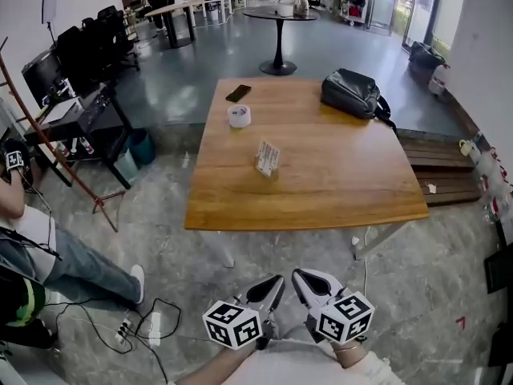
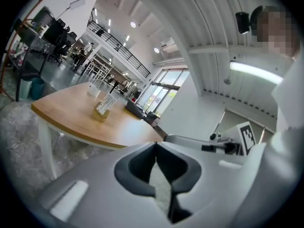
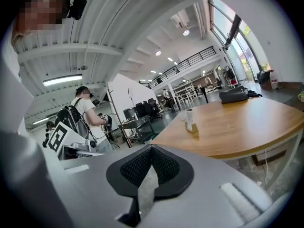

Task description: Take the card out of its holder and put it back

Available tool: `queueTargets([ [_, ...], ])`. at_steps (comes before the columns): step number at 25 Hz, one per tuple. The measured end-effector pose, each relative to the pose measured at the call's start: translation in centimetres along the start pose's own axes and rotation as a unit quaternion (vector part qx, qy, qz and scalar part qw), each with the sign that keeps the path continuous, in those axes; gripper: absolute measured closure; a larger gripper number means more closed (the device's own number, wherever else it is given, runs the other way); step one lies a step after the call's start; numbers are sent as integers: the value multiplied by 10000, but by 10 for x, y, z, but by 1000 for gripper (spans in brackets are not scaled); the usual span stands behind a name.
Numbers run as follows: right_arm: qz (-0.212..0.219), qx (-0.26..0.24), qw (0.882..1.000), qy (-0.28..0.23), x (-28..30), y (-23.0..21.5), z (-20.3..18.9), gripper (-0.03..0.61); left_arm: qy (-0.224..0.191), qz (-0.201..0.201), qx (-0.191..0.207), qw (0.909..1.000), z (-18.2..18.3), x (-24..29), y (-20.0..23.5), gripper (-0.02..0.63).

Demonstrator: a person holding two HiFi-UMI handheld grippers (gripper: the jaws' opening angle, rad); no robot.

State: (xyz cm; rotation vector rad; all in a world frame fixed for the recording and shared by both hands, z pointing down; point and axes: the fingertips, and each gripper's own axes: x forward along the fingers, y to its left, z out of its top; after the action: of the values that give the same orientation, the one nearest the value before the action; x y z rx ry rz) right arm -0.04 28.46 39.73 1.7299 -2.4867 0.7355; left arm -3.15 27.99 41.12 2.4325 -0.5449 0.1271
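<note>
While I hold both grippers low above the floor, short of the wooden surface (image 1: 337, 175), my left gripper (image 1: 277, 280) has its jaws pressed together on nothing, and my right gripper (image 1: 297, 274) likewise has its jaws closed and empty. The card (image 1: 268, 156) stands upright in its holder (image 1: 265, 170) near the middle of the surface, well apart from both grippers. Farther back on the surface lie a roll of tape (image 1: 240, 116), a dark phone (image 1: 238, 93) and a black bag (image 1: 351, 93).
</note>
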Motion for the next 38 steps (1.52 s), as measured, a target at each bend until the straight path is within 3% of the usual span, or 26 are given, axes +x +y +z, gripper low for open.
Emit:
queueTargets([
  [9,-129,100,9997,153,64,-46,27,581,156,-78,-419,9990,43,46,58,606],
  [17,150,-21,9997,181,138,-104,80,581,-19,-106,-29,9999,102,115,101,606],
  [24,385,-53,9990,230,192,-157,128,581,-240,131,-91,9996,154,173,139,606],
  [38,613,-84,9960,639,249,-195,141,581,-114,269,-553,9980,172,212,181,606],
])
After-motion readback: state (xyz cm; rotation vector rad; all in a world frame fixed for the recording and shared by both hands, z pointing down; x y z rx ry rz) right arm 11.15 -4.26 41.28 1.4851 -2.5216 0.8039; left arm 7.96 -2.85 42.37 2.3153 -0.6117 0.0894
